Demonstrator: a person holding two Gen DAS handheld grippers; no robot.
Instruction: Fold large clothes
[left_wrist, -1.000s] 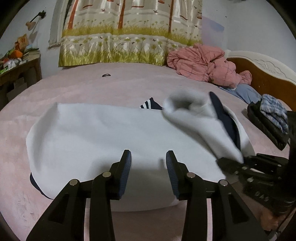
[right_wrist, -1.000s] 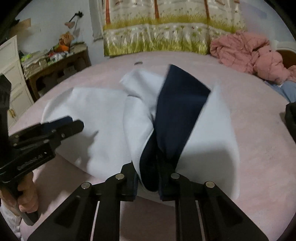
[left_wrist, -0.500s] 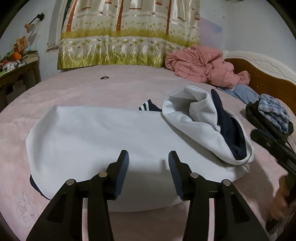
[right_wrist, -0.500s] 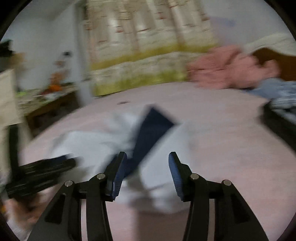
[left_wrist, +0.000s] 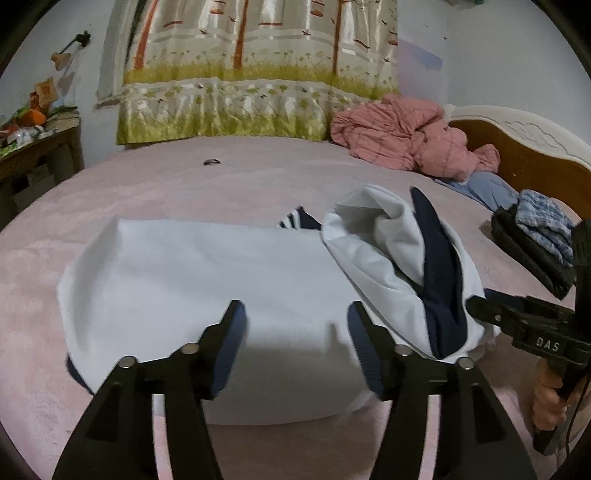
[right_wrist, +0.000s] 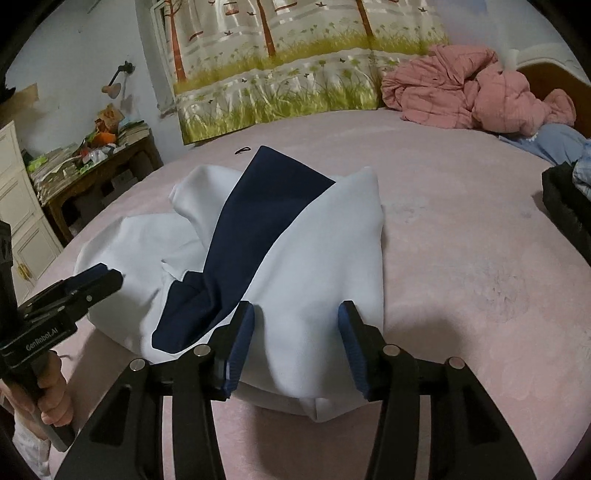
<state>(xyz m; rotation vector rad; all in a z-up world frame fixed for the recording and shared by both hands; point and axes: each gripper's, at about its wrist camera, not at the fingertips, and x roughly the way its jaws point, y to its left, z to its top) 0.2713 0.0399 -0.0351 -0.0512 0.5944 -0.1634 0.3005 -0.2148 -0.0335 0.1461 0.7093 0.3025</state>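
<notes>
I have the garment (left_wrist: 207, 280) lying on the pink bed (left_wrist: 221, 184), near its front edge, white with a navy band (right_wrist: 266, 221). Its left part lies flat; its right end is a loose bunched flap (left_wrist: 388, 258) thrown back over the body.

My left gripper (left_wrist: 295, 332) hovers low over the near hem, its jaws opening, with nothing between them but the flat cloth below. My right gripper (right_wrist: 295, 332) stands released over the flap's near edge, pads apart and not pressing on the cloth.

I judge one fold just laid down and both ends let go, so I am between folds. The flap is untidy: the band is twisted and the white layer puckers beside it.

Next I want to pinch the near edge at two spots, one per gripper, and carry it away from me over the body. That calls for biting all layers at once, or the underlayer will drag and spoil the fold.
</notes>
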